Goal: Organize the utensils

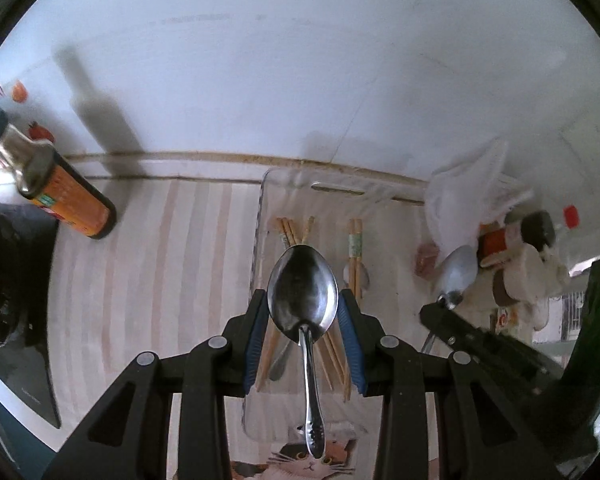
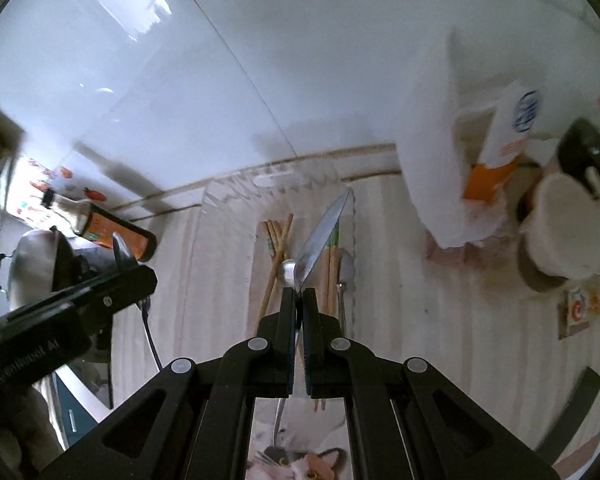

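My left gripper (image 1: 302, 300) is shut on the bowl of a silver spoon (image 1: 302, 280), whose handle hangs back toward the camera. Below it a clear plastic tray (image 1: 260, 216) holds wooden chopsticks (image 1: 290, 232) and other spoons (image 1: 362, 276). To the right, my right gripper (image 1: 440, 312) grips a second silver spoon (image 1: 458, 272). In the right wrist view that gripper (image 2: 299, 294) is shut on this spoon (image 2: 324, 232), seen edge-on over the tray (image 2: 220, 208) and chopsticks (image 2: 276, 240). The left gripper (image 2: 128, 268) shows at the left.
A dark sauce bottle (image 1: 72, 200) with an orange label stands at the left by the white wall, next to a black stovetop (image 1: 16, 300). A white plastic bag (image 1: 472, 200), jars and a white tub (image 2: 560, 232) crowd the right. A cat-print mat (image 1: 312, 460) lies at the near edge.
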The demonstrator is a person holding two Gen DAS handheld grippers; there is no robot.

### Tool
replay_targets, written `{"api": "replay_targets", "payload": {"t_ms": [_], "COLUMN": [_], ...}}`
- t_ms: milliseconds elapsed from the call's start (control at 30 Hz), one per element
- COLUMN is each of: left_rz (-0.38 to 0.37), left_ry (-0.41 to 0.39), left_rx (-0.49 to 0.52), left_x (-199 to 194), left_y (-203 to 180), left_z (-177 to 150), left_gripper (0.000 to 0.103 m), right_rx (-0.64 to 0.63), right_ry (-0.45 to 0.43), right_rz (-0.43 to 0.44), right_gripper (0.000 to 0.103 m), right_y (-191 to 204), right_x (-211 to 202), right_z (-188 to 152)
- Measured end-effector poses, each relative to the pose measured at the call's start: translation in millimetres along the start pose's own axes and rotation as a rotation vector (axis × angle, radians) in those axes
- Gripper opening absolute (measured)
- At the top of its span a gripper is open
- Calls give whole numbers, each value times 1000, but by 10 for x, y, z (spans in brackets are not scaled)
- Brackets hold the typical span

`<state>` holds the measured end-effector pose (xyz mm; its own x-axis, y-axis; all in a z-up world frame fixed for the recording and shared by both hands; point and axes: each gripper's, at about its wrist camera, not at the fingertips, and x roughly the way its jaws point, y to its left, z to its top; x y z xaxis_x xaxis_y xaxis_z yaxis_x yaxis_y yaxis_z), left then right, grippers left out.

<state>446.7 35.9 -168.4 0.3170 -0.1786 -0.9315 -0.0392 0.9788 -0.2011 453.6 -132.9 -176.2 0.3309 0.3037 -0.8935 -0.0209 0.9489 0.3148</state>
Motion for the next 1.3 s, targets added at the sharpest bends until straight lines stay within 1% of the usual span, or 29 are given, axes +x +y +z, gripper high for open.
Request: {"api": "replay_targets", "payload": {"t_ms": [167, 333, 367, 433, 500, 567, 600, 667, 700, 733, 767, 800, 867, 900, 933, 967, 1033, 1167, 1300], "left_rz": [-6, -1, 2, 43, 83, 116, 141, 188, 223, 252, 276, 297, 325, 342, 348, 348, 360, 360, 361], "left_ry": [73, 133, 143, 159, 149, 130, 106, 66, 36, 34, 8, -17, -59, -74, -87, -99, -112, -123, -142], "left_rx": [-26, -37, -37, -32, -26, -23, -25, -19, -15, -18, -12, -7, 0, 6, 9, 14, 19, 1, -25], "left_x": [302, 469, 492, 507, 480, 425, 374, 287, 230, 190, 141, 97, 27, 1, -19, -38, -65, -134, -273], "left_y": [94, 116, 119, 116, 120, 132, 146, 154, 158, 167, 167, 171, 177, 171, 169, 162, 139, 129, 128], "left_z": [124, 85, 70, 31, -17, -72, -111, -179, -230, -266, -315, -368, -467, -526, -571, -612, -696, -847, -1034], "left_gripper": [32, 33, 33, 33, 35, 42, 48, 58, 61, 68, 71, 76, 81, 90, 103, 103, 103, 103, 103], "right_rx": [-13, -30, -29, -33, -34, -41, -45, -53, -61, -66, -78, -89, -102, -108, -113, -119, -124, -130, -140], "right_ry": [46, 91, 100, 111, 115, 105, 97, 79, 69, 55, 37, 22, -3, -11, -19, -28, -32, -50, -84], "right_rz": [-19, -40, -53, -56, -62, -79, -90, -112, -129, -147, -174, -200, -243, -262, -279, -295, -315, -326, -321], "right_gripper": [3, 3, 4, 5, 11, 26, 29, 42, 45, 51, 57, 59, 71, 74, 80, 88, 97, 101, 102], "right_y": [20, 49, 45, 47, 31, 18, 1, -22, -27, -32, -39, -45, -75, -78, -88, -106, -140, -171, -167], "right_x": [309, 500, 532, 565, 563, 515, 477, 399, 356, 308, 255, 210, 119, 96, 62, 27, -20, -109, -293], "right_z": [27, 25, 17, -1, -23, -55, -71, -125, -151, -178, -222, -261, -352, -398, -440, -503, -570, -694, -817]}}
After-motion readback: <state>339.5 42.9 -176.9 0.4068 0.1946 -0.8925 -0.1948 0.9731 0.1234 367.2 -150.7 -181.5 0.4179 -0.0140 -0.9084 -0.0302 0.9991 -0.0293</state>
